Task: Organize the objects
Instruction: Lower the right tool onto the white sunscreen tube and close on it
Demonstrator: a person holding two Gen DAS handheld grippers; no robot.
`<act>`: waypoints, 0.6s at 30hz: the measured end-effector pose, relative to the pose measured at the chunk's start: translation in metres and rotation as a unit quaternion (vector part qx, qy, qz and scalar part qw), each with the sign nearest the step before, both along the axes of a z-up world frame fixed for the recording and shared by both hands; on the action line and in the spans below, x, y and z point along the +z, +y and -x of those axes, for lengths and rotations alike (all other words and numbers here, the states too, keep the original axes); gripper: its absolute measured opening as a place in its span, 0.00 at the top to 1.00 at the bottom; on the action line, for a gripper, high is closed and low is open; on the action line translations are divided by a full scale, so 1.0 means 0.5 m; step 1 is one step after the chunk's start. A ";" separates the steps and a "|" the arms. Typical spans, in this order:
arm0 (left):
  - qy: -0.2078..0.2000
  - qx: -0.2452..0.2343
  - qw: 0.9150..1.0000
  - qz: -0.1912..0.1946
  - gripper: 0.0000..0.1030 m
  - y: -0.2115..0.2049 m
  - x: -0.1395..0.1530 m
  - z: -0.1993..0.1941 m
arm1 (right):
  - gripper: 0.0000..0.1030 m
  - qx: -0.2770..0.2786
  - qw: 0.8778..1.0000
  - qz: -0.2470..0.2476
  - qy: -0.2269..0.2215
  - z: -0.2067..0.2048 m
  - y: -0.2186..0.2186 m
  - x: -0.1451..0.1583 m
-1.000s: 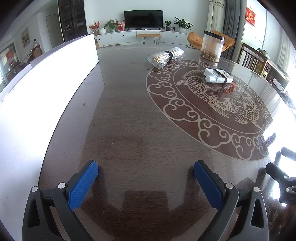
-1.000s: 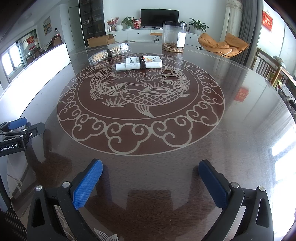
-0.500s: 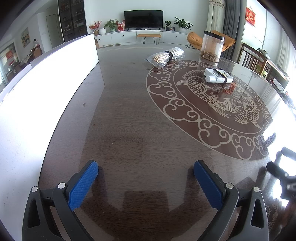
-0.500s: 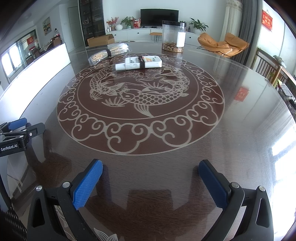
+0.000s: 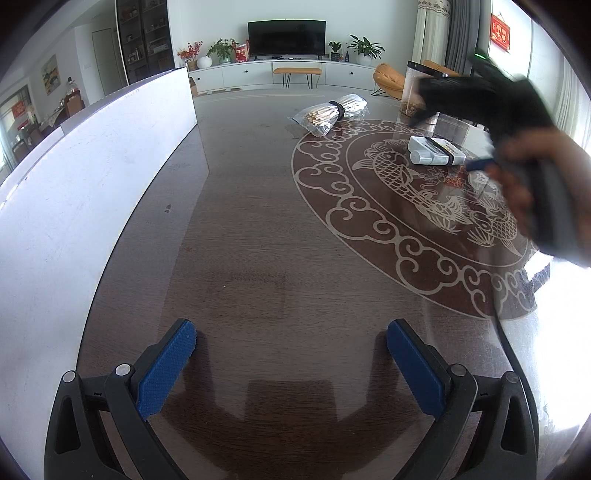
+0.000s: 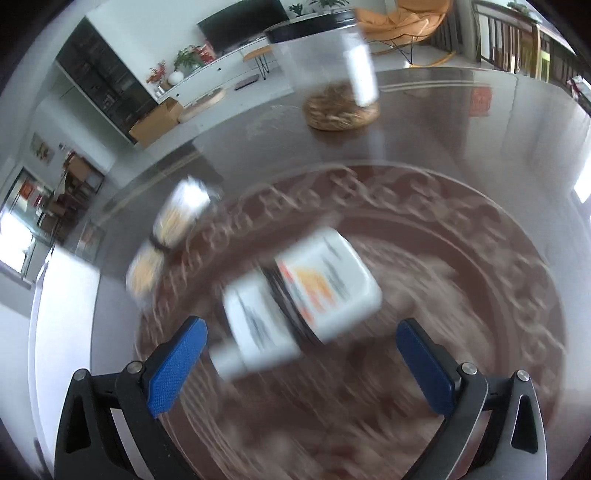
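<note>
right hand-held gripper (image 6: 301, 341) tilted, spread above white bundle (image 6: 301, 299)

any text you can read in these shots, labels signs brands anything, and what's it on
No text can be read in either view.
White bundle with the black band: orange and grey print, too blurred.
Red wall hanging: gold characters, too small.
Clear jar: white label, blurred blank.
Grippers: no readable marking.

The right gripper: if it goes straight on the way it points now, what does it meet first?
Probably the white banded packet, which lies just ahead of the open right gripper, though blur leaves the depth unsure.
</note>
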State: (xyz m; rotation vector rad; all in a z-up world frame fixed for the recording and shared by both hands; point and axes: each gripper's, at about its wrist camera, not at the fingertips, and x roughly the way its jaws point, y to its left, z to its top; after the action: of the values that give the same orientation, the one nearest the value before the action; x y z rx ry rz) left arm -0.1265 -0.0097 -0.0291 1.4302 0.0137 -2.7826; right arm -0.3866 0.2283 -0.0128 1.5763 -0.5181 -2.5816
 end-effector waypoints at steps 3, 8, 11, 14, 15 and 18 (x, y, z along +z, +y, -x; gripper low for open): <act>0.000 0.000 1.000 0.000 0.00 -0.001 -0.001 -0.003 | 0.00 0.006 0.999 -0.045 -0.002 0.043 -0.055 -0.004; 0.000 0.000 1.000 0.000 0.00 0.003 -0.002 0.001 | 0.47 0.061 0.986 -0.152 0.036 0.018 -0.106 -0.007; 0.000 0.000 1.000 0.000 0.00 0.003 -0.002 0.001 | 0.47 0.095 0.981 -0.161 0.056 -0.035 -0.090 -0.011; 0.000 0.000 1.000 0.000 0.00 0.003 -0.002 0.000 | 0.47 0.127 0.975 -0.166 0.077 -0.115 -0.060 -0.016; 0.000 0.000 1.000 0.000 0.00 0.003 -0.002 0.000 | 0.47 0.136 0.973 -0.168 0.084 -0.148 -0.048 -0.017; 0.000 0.000 1.000 0.000 0.00 0.003 -0.002 0.000 | 0.47 0.149 0.970 -0.165 0.100 -0.243 -0.002 -0.015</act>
State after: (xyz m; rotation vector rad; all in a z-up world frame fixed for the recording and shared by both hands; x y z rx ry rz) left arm -0.1267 -0.0083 -0.0299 1.4303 0.0131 -2.7823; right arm -0.2649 0.2271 -0.0205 1.3213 0.1656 -2.6389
